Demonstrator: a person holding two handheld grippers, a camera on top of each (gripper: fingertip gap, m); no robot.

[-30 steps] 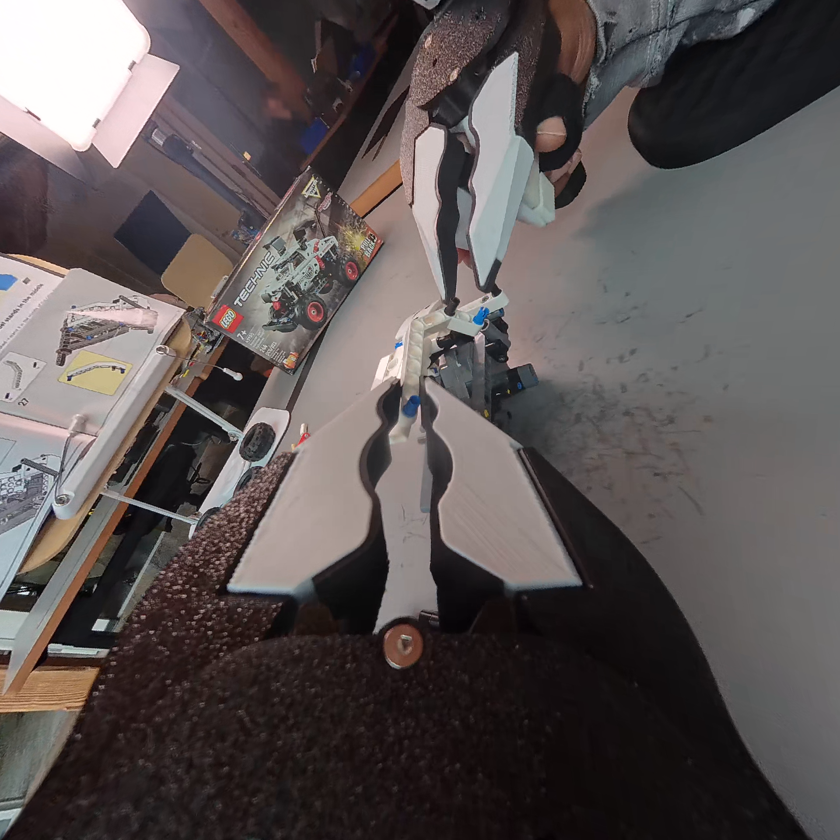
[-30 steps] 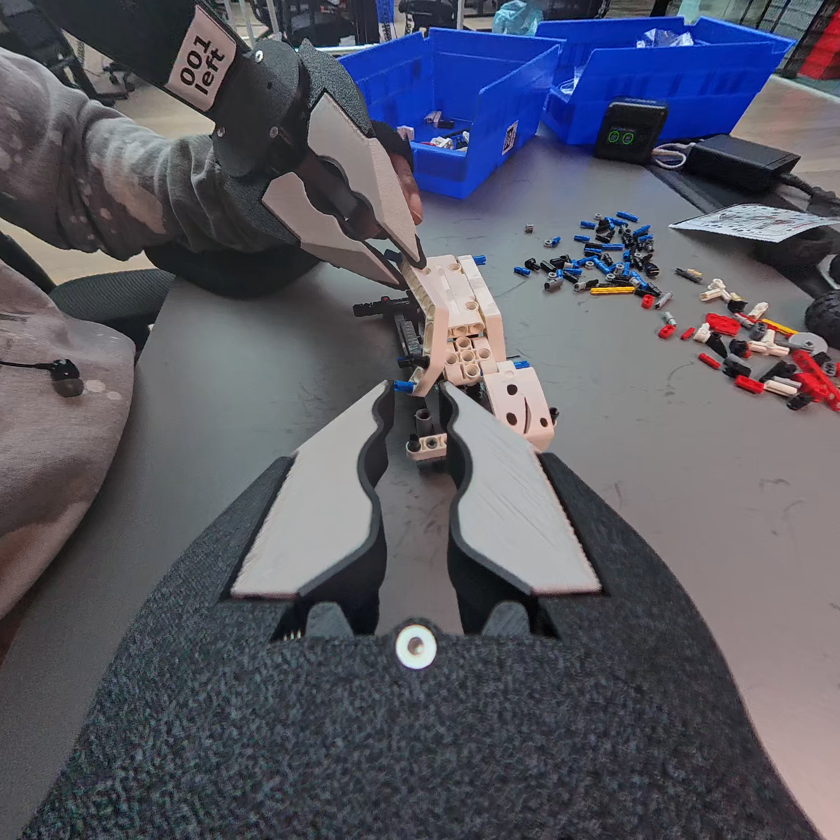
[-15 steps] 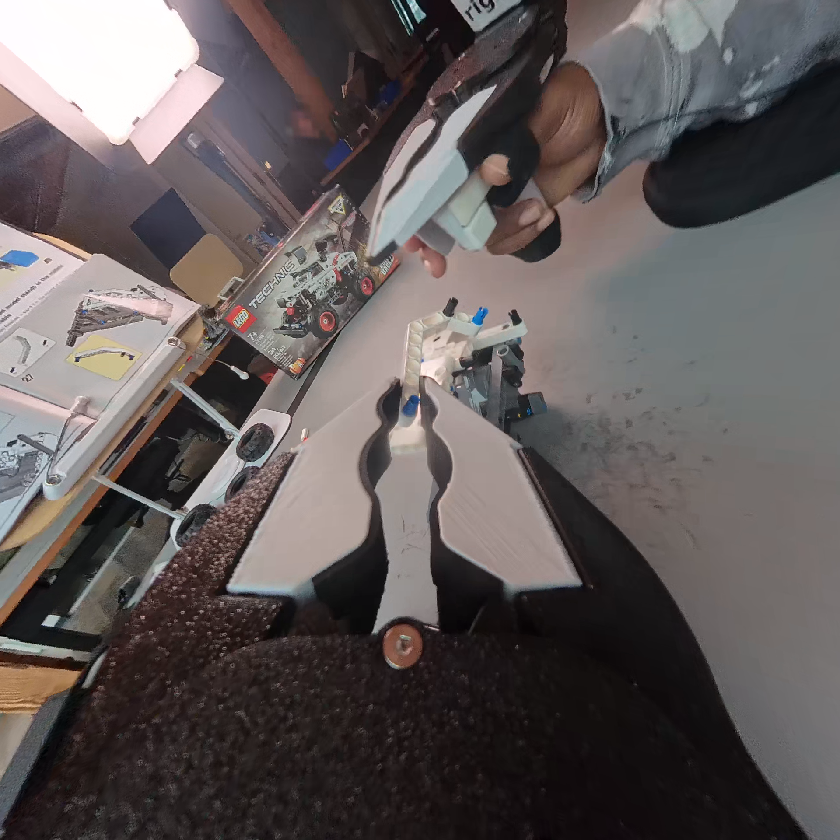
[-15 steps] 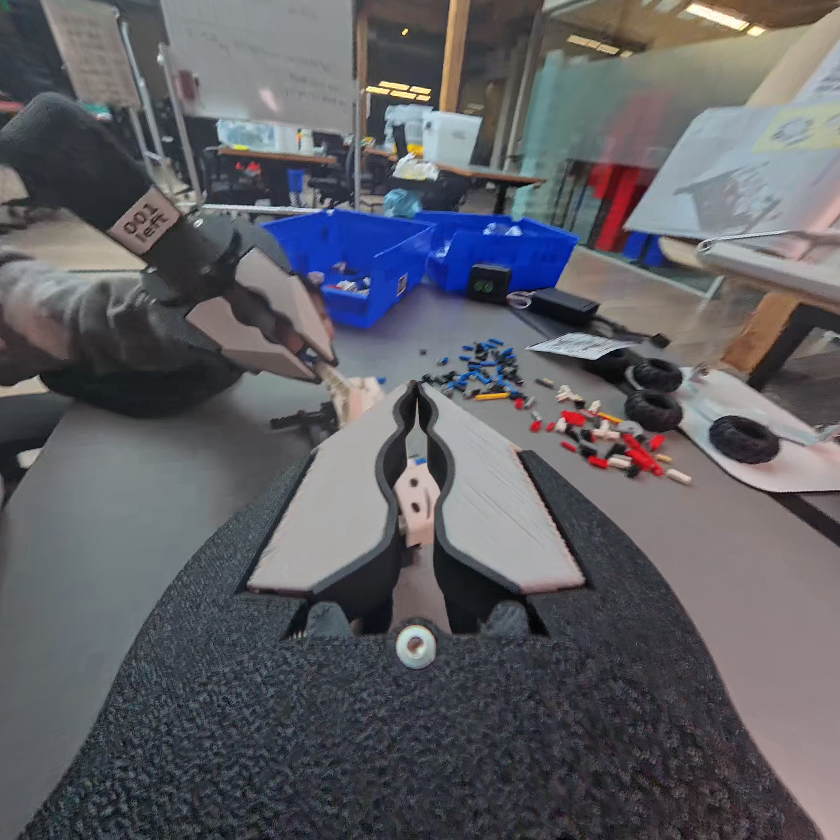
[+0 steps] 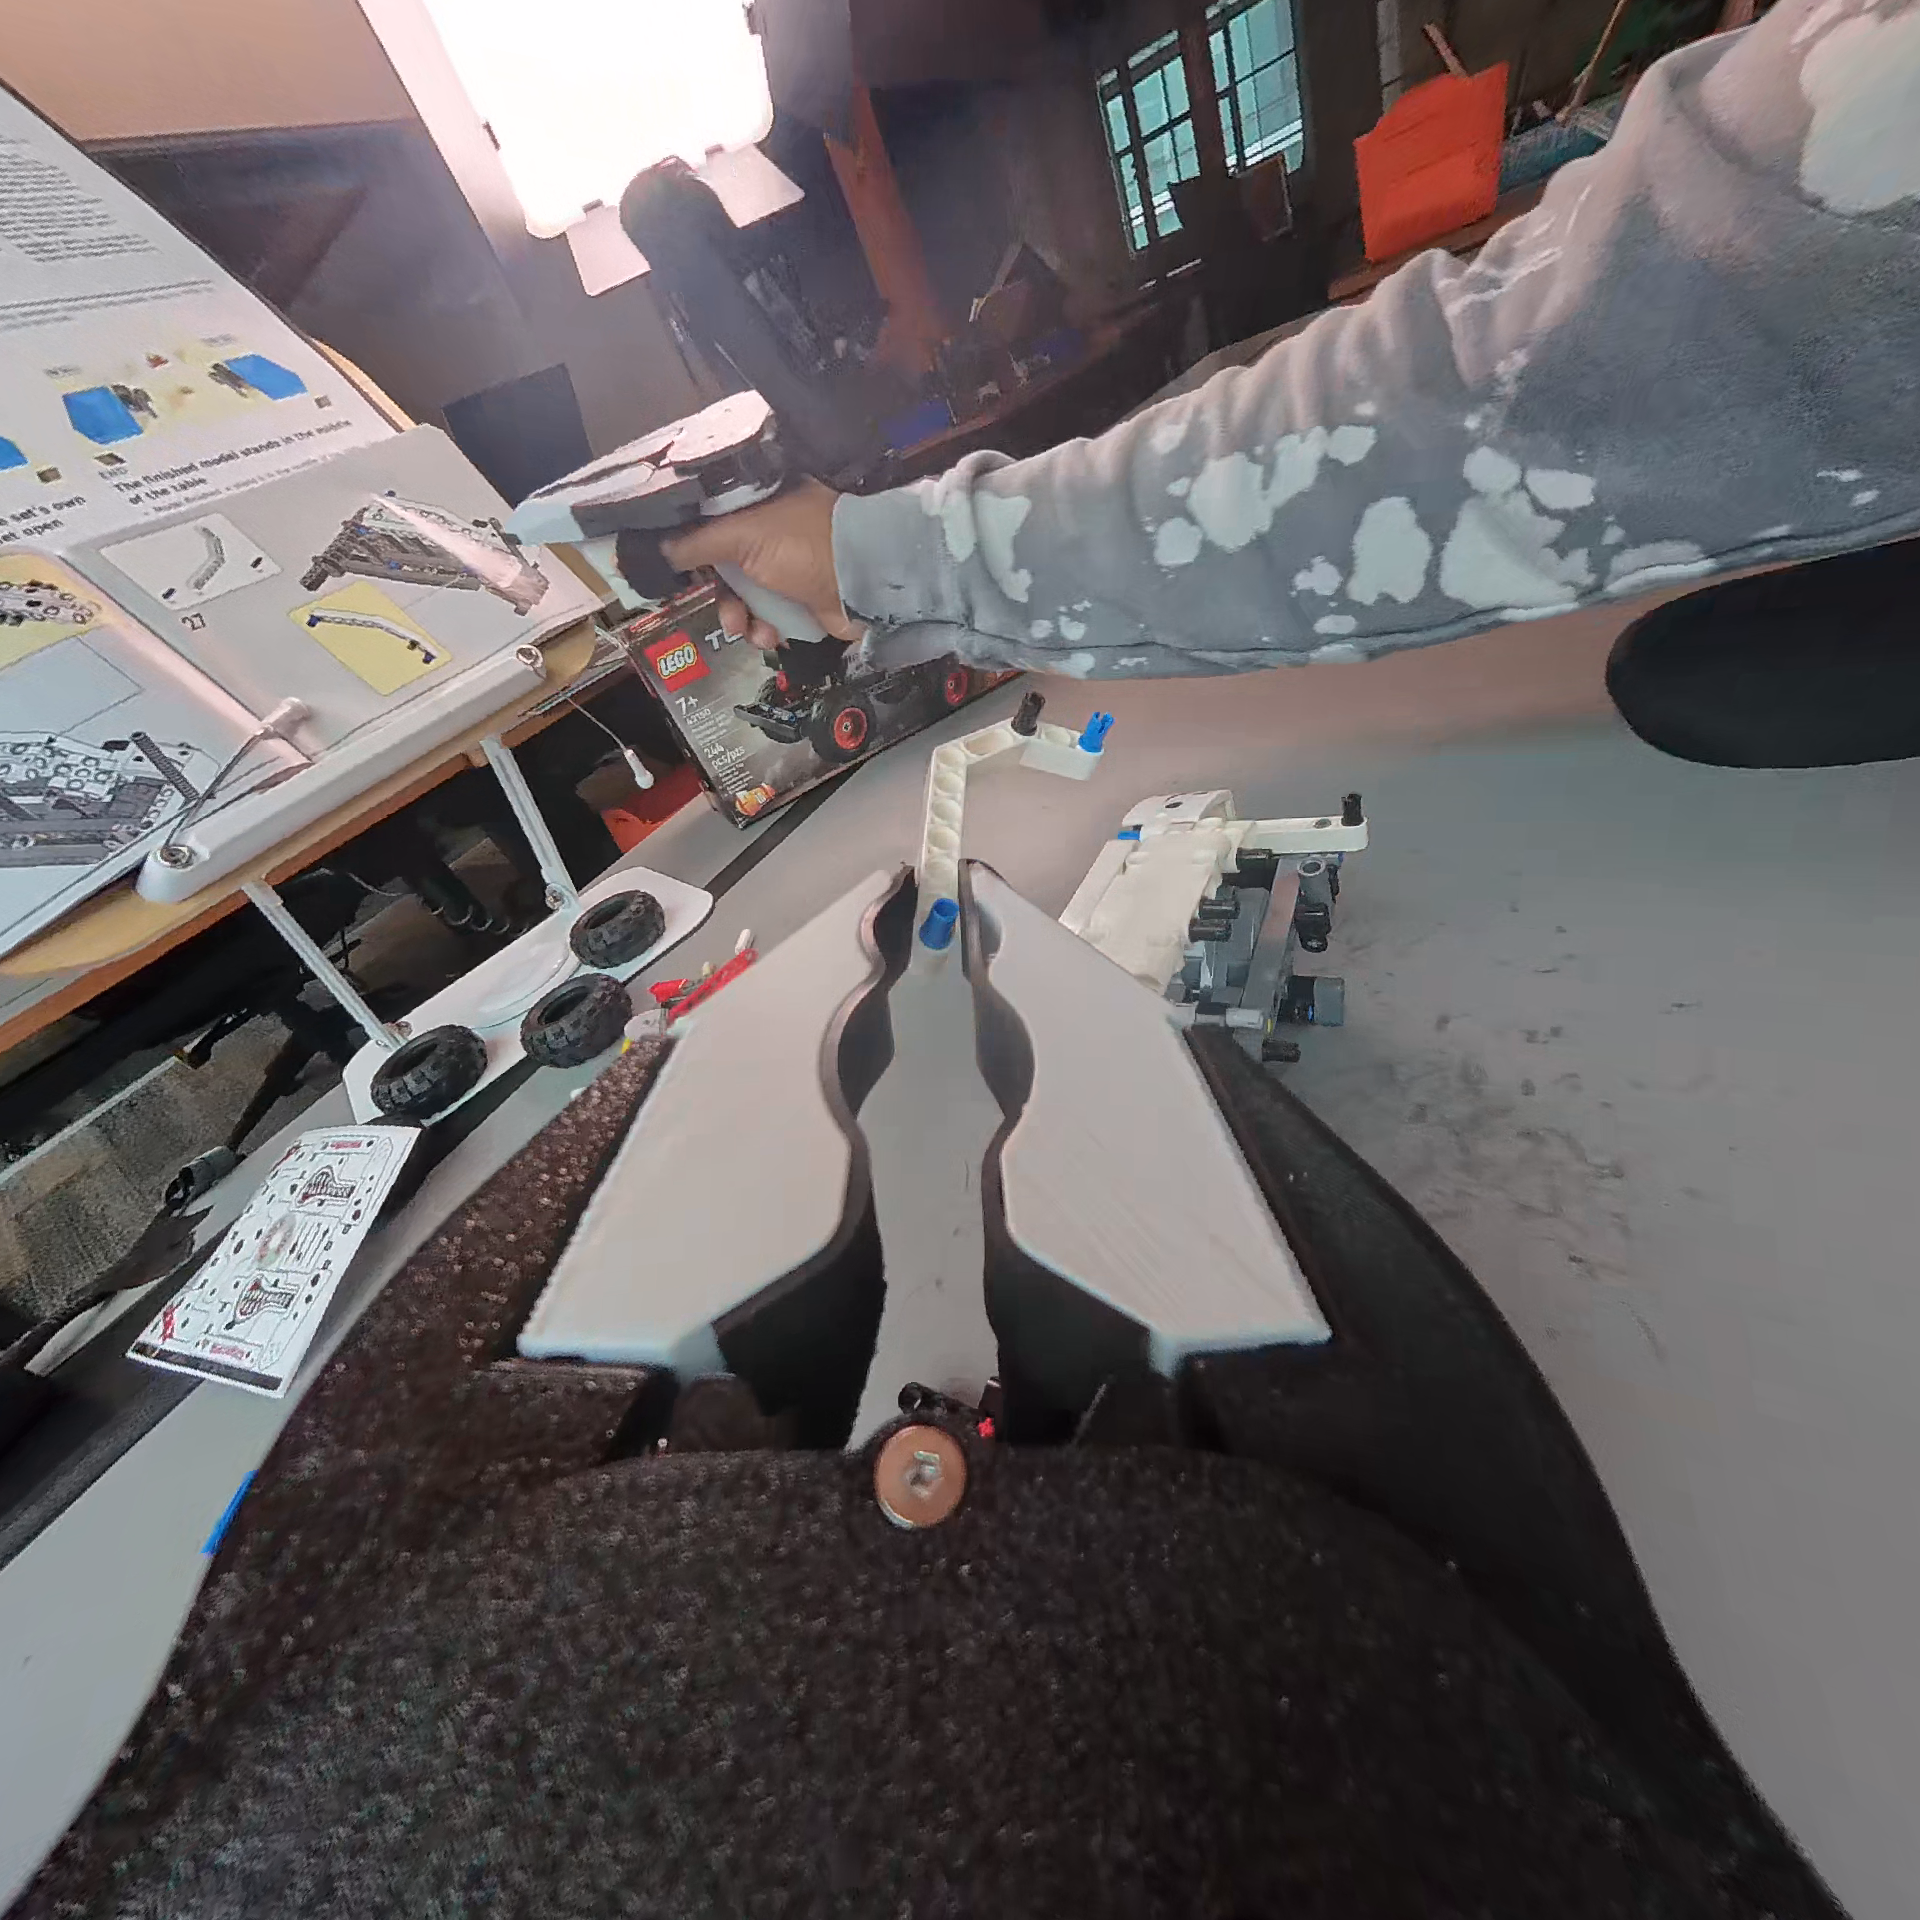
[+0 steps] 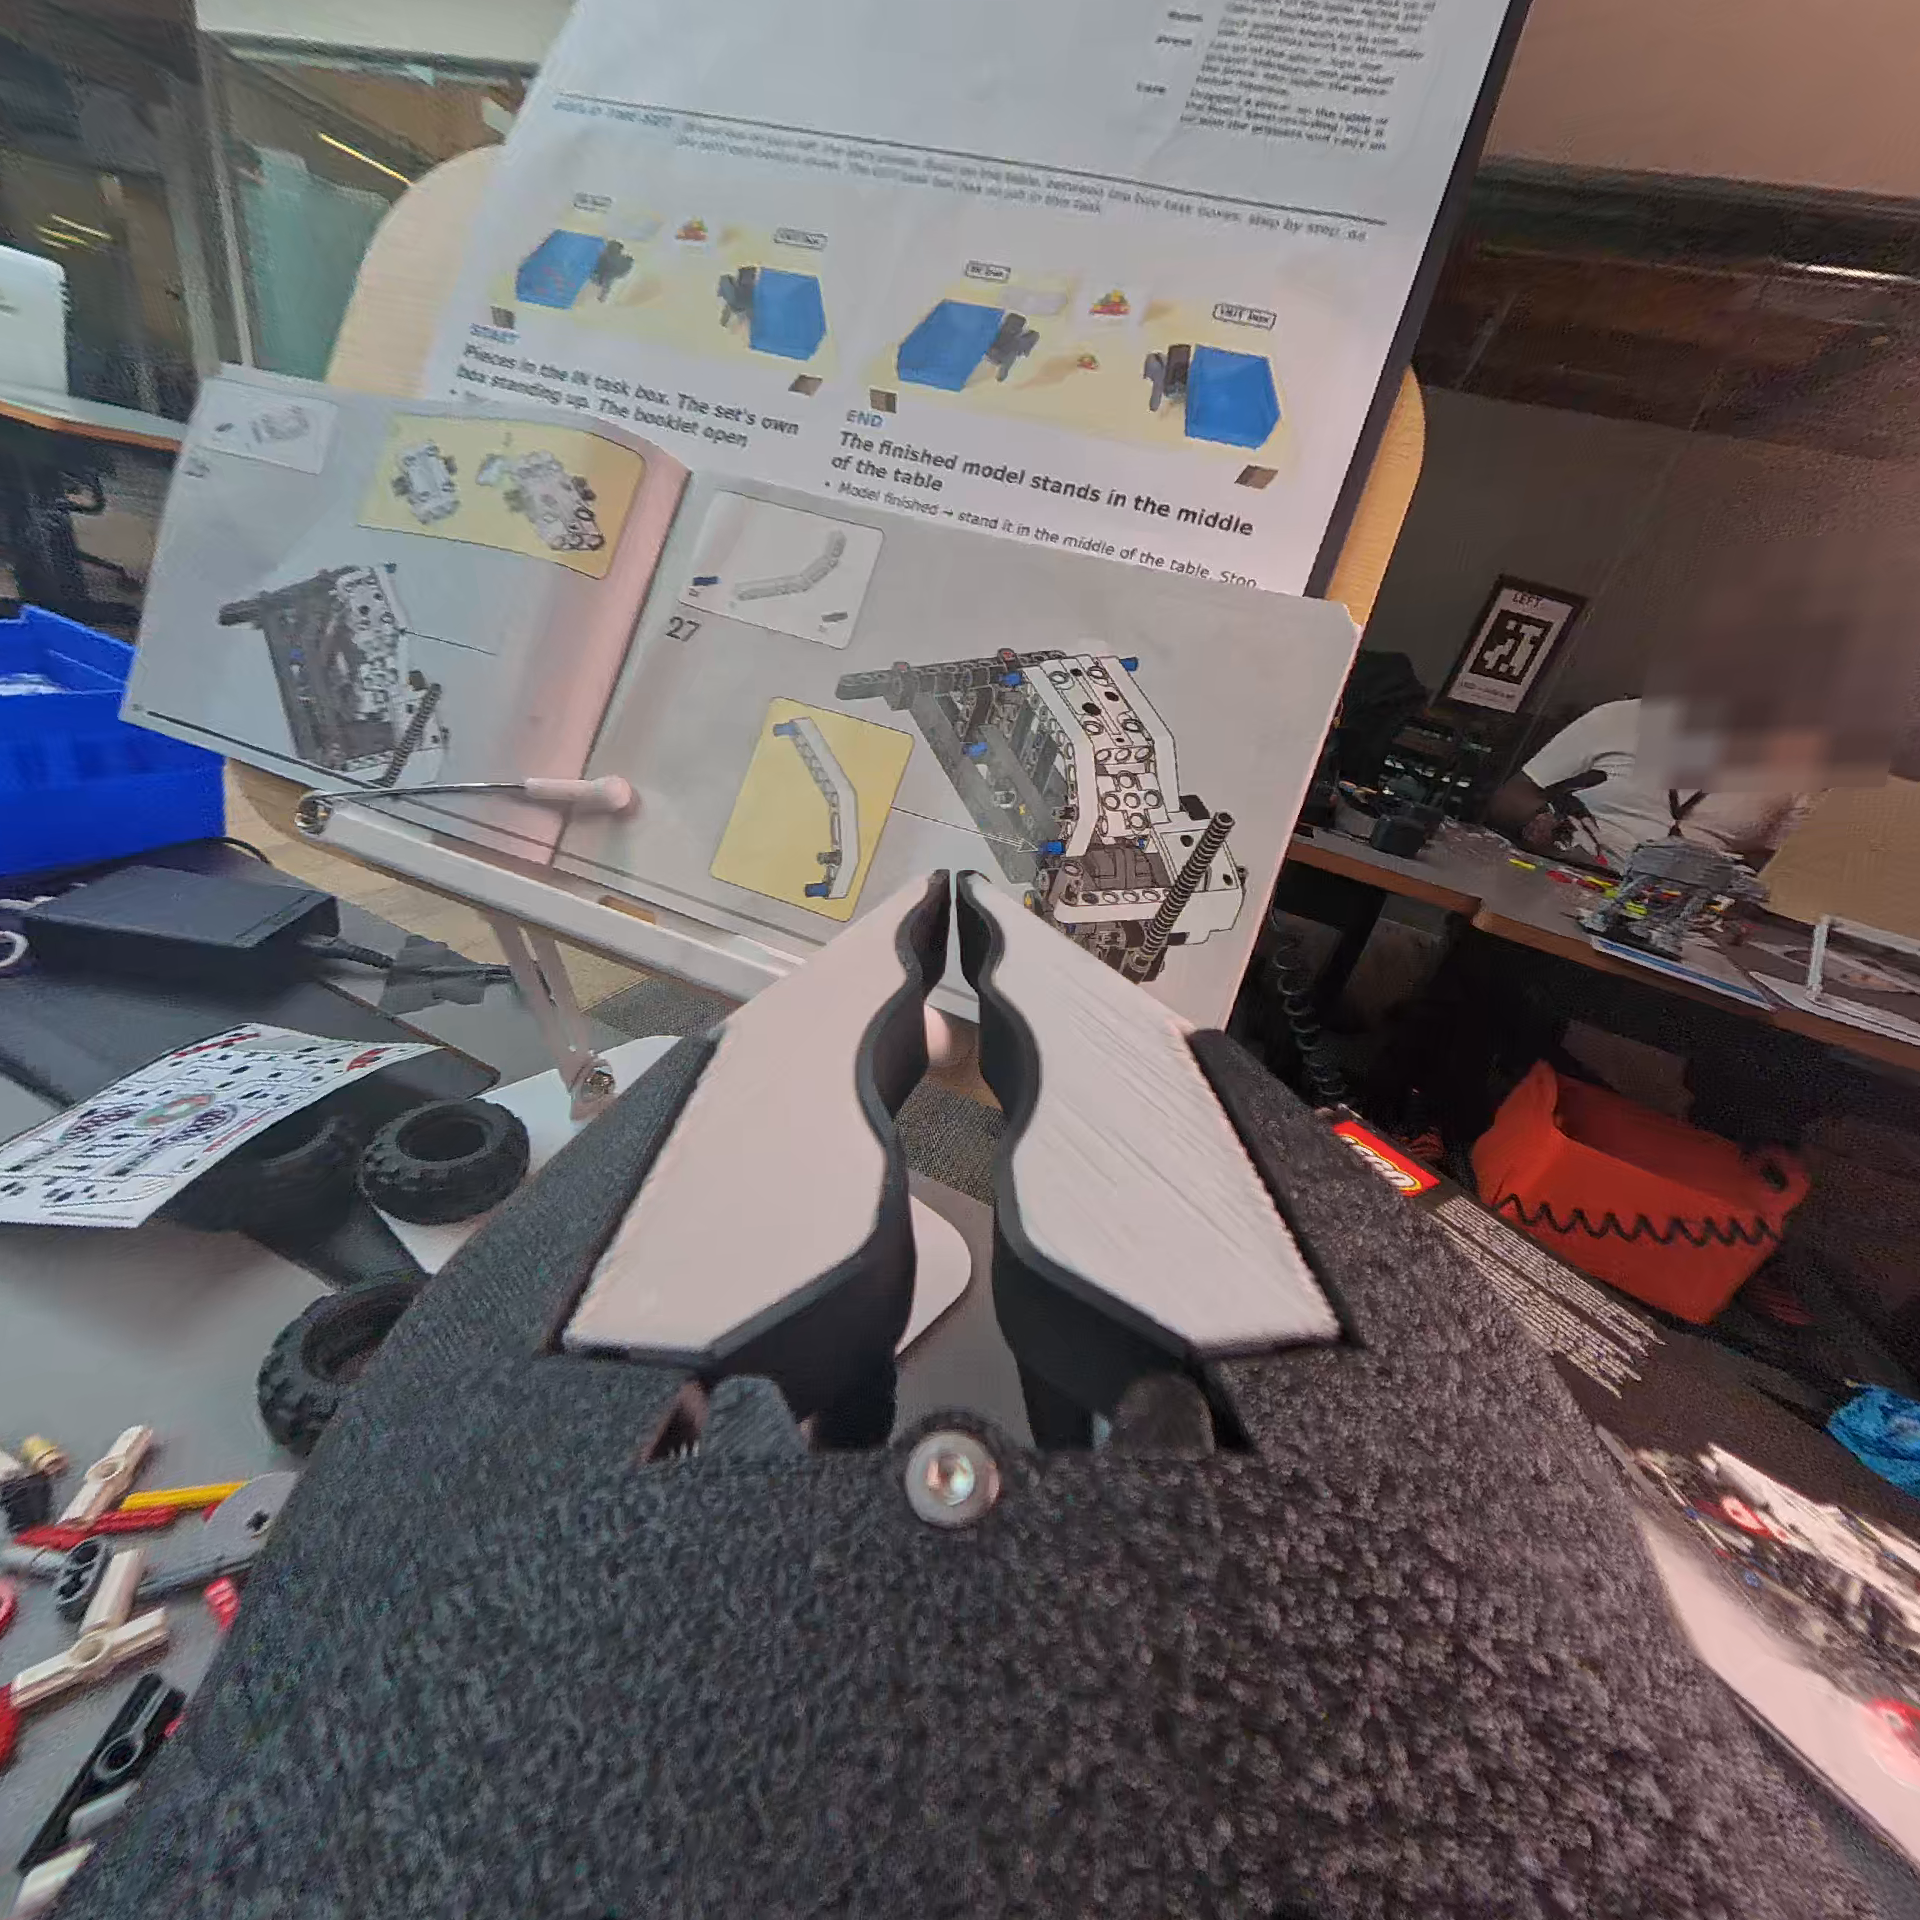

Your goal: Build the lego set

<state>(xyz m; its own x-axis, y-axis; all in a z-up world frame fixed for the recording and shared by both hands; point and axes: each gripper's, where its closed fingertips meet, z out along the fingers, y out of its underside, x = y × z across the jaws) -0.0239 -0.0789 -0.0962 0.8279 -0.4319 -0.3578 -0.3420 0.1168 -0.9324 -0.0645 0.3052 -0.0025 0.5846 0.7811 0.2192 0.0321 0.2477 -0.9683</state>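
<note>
My left gripper [image 5: 940, 883] is shut on the lower end of a white bent beam [image 5: 943, 810] with blue pins and holds it above the grey table [image 5: 1558, 1039]. The partly built white and grey model [image 5: 1216, 914] lies on the table just right of the beam, apart from it. My right gripper [image 6: 954, 883] is shut and empty, raised in front of the open instruction booklet [image 6: 935, 748] on its stand. The right gripper also shows in the left wrist view [image 5: 535, 520], held by a hand next to the booklet [image 5: 343, 582].
The set's box [image 5: 790, 707] stands behind the model. Black tyres [image 5: 571, 1018] lie on white sheets at the left, with a sticker sheet [image 5: 275, 1257] near them. Loose small pieces [image 6: 94, 1558], tyres [image 6: 442, 1158] and a blue bin [image 6: 62, 748] are at the right wrist view's left. Spacing between my two grippers at the tips: around 40 cm.
My right gripper left the model, closed empty and swung up to face the booklet. My left gripper kept the white beam, which now sits apart from the model.
</note>
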